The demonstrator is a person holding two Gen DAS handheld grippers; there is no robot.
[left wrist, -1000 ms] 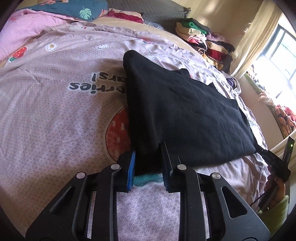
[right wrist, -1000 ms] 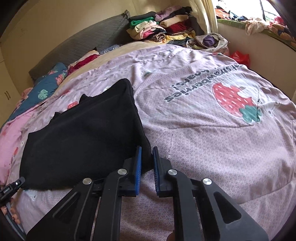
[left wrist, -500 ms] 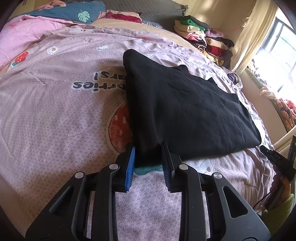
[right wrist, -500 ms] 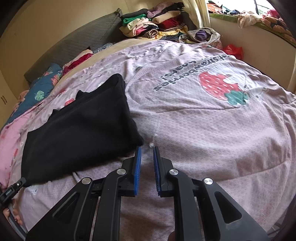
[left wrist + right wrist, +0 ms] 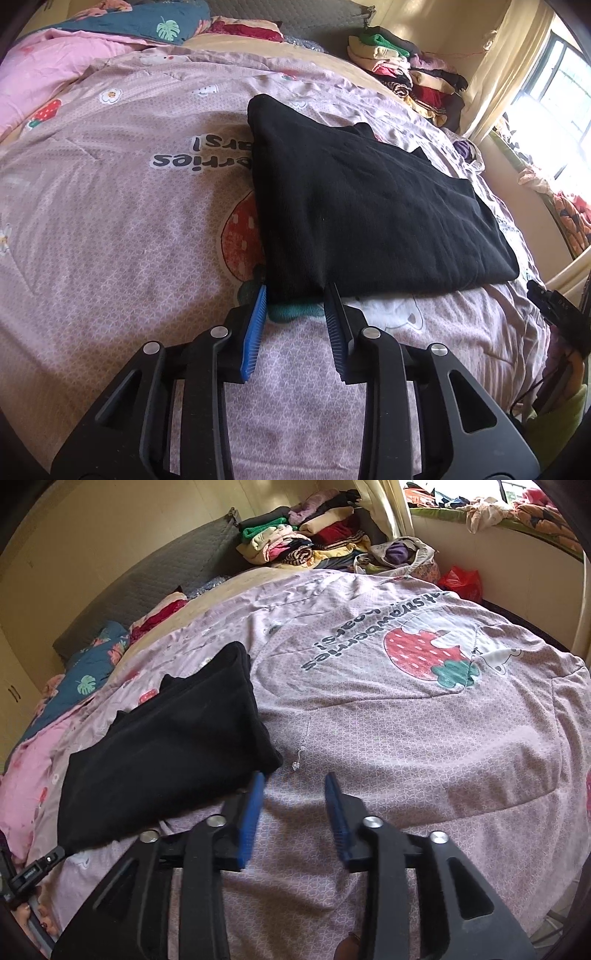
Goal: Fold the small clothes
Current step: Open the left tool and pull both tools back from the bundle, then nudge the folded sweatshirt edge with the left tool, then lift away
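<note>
Bed: wide mattress under a pink quilt [image 5: 110, 229] printed with strawberries, filling both views.
Far left: pink blanket [image 5: 55, 62] and teal leaf-print pillow [image 5: 147, 26] at the head of the bed.
Left gripper [image 5: 297, 291]: jaws opening, near left corner of the garment between the pads, not clearly pinched.
Black garment [image 5: 369, 206]: folded to a flat rectangle near the middle of the quilt, edges fairly even.
Right gripper [image 5: 293, 779]: jaws opening, moderate gap, only quilt between them, just beside the garment's near right corner.
Step in hand: likely release after a fold, both corners let go.
Next move: probably another fold or a shift toward the pile; calls for a fresh grip on all layers at once.
Far right: stack of folded clothes [image 5: 295, 539] by the headboard, curtain [image 5: 491, 66] and bright window beyond.
In the way: nothing on the quilt close to the garment; loose white thread [image 5: 301, 755] beside it, harmless.
</note>
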